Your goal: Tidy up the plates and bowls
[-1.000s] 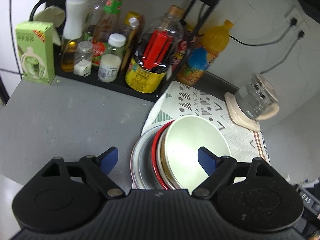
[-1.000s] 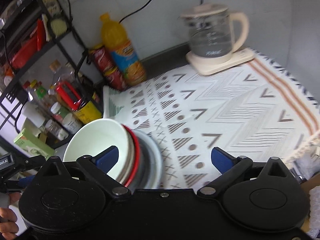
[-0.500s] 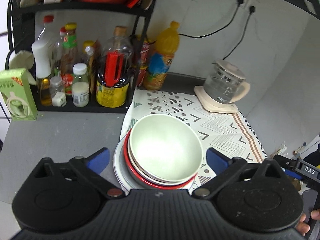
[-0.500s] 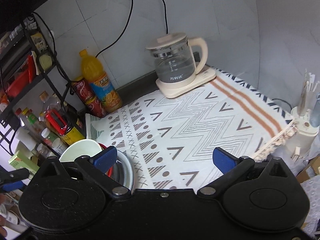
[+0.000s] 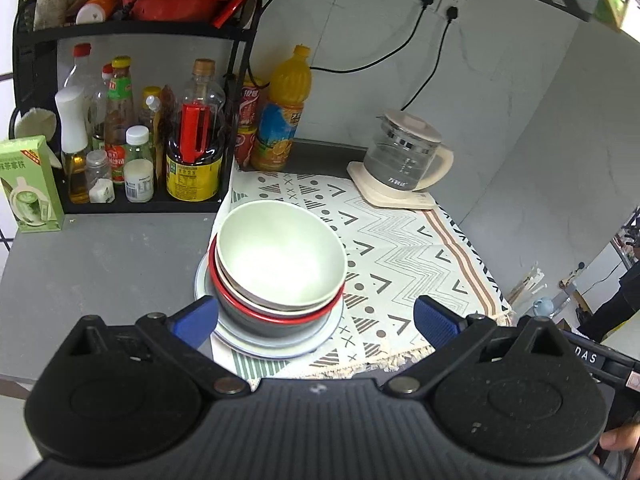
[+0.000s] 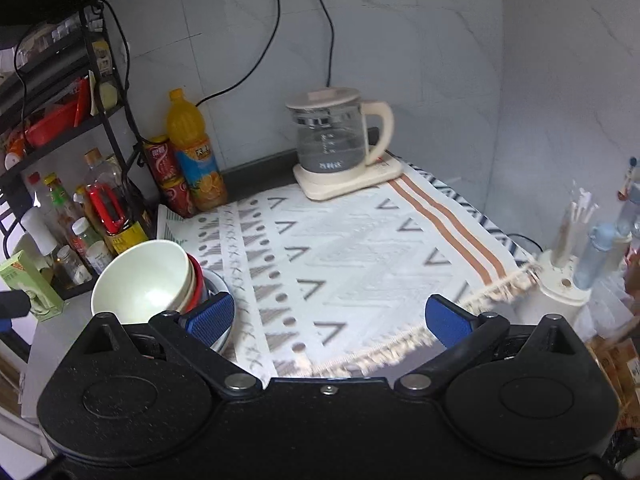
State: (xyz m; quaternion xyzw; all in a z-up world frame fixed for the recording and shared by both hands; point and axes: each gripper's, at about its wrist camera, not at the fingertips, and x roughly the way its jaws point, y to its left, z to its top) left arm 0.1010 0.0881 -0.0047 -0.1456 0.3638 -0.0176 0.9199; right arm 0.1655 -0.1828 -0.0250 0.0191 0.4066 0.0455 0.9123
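Note:
A stack of dishes stands at the left edge of the patterned mat (image 5: 404, 248). A pale green bowl (image 5: 280, 256) is on top, a red-rimmed bowl (image 5: 276, 314) is under it, and a light grey plate (image 5: 280, 342) is at the bottom. My left gripper (image 5: 316, 320) is open and empty, just in front of the stack and apart from it. In the right wrist view the same pale green bowl (image 6: 140, 280) sits at the left, and my right gripper (image 6: 328, 318) is open and empty over the mat (image 6: 352, 256), to the right of the stack.
A black rack of sauce bottles (image 5: 140, 132) stands behind the stack. A green carton (image 5: 28, 184), an orange juice bottle (image 5: 280, 116) and red cans (image 6: 168, 176) are at the back. A glass kettle (image 5: 404, 160) is at the back right. A white holder (image 6: 564, 280) stands past the mat's right edge.
Both grippers have pulled back and risen away from the stack. The views now take in the whole counter, and the dishes look smaller and lower.

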